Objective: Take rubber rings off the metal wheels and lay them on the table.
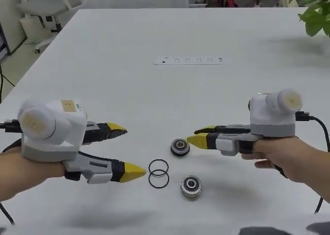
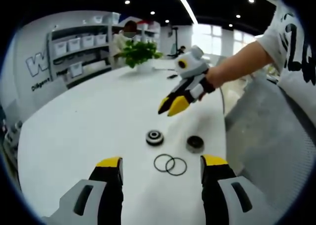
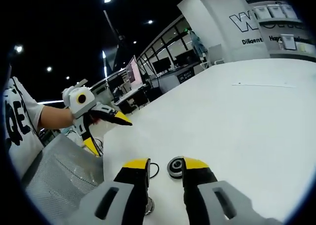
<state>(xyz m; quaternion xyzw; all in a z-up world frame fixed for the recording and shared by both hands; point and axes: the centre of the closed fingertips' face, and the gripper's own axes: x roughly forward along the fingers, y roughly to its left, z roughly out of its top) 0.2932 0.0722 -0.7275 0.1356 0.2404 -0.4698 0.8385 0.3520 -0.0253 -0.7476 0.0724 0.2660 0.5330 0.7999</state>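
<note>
Two thin black rubber rings (image 1: 158, 173) lay flat on the white worktop (image 1: 129, 65), slightly overlapping each other and off the metal wheels (image 1: 180, 147). They sat just beside the yellow tip of the left gripper (image 1: 133, 151), between it and the wheels. The farther wheel (image 1: 180, 147) stood close in front of the right gripper (image 1: 195, 135) and showed a dark outer band around a bright hub; whether that band was a ring could not be told. The nearer wheel (image 1: 191, 186) rested closer to the person, just right of the rings, looking mostly bare metal with a dark centre.

Both grippers hovered above the worktop, pointed toward each other, each held in a hand (image 1: 289, 155). The left gripper's jaws stood wide apart and held nothing; in the left gripper view the rings lay between their tips, with both wheels beyond. The right gripper's jaws were apart by a narrower gap, also empty, and the right gripper view showed the farther wheel just past them.

Farther back, a socket strip (image 1: 189, 60) was set in the worktop. A leafy plant (image 1: 314, 16) stood at the far right corner and a white chair (image 1: 44, 5) beyond the far left edge.
</note>
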